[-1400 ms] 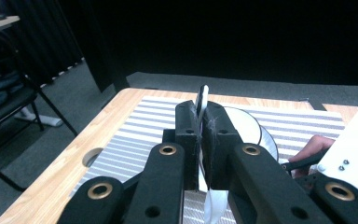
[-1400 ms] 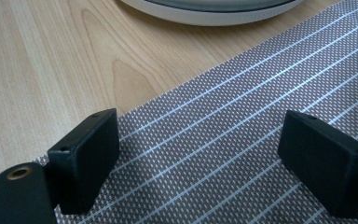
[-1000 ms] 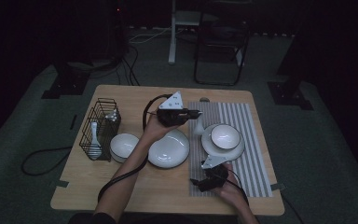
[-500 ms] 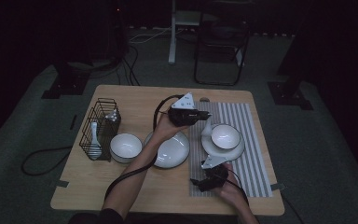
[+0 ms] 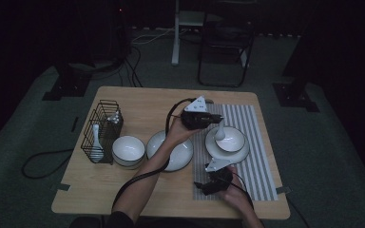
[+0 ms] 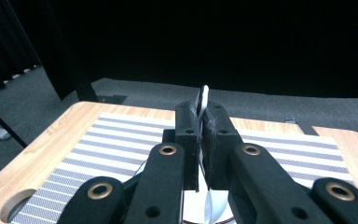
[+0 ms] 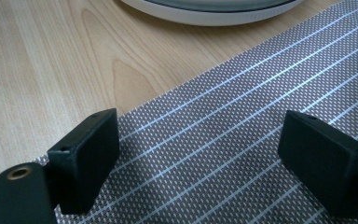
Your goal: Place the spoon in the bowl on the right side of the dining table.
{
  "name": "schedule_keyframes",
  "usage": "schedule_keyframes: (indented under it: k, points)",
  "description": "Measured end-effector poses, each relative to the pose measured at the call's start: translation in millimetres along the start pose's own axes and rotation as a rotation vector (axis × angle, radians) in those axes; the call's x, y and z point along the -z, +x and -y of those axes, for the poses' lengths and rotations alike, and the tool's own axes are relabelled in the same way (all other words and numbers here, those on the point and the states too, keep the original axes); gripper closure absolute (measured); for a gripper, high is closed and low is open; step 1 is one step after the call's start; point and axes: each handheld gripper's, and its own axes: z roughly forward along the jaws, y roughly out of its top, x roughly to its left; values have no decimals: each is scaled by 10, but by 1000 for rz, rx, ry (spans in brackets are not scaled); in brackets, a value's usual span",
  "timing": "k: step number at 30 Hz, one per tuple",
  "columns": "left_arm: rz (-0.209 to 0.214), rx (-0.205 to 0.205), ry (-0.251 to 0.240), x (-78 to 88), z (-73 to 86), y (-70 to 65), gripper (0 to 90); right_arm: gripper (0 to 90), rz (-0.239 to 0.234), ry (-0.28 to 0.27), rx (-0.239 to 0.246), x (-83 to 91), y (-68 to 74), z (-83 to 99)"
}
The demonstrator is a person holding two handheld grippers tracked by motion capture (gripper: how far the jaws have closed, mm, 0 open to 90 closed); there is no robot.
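My left gripper (image 5: 208, 119) is shut on the handle of a white spoon (image 5: 220, 132), which hangs down into the white bowl (image 5: 233, 139) on its saucer (image 5: 227, 153) on the striped mat (image 5: 256, 161). In the left gripper view the black jaws (image 6: 201, 121) pinch the spoon handle (image 6: 204, 93), which pokes out above them. My right gripper (image 5: 200, 186) rests low on the mat's near left corner. Its jaws (image 7: 198, 158) stand wide open over the mat (image 7: 223, 107) with nothing between them.
A large white plate (image 5: 171, 151) lies at the table's middle, with a white bowl (image 5: 128, 148) to its left. A black wire basket (image 5: 102, 128) at the left holds another white spoon (image 5: 96, 137). A chair stands beyond the table's far edge.
My left gripper has carried the spoon to the right, from above the middle plate to over the bowl on the mat, sinking a little. The right gripper has stayed put.
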Motion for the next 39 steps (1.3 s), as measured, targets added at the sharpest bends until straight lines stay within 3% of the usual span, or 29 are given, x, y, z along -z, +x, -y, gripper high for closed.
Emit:
schedule_keyframes:
  k: [11,27,39]
  points:
    - [-1,23,16,-100,91,21,867,126,1,0,0,1,0,0]
    - [-11,64,120,-83,478,67,869,126,0,-1,1,0,-1,1]
    - [-18,92,148,-69,691,65,867,126,0,0,1,0,-2,1]
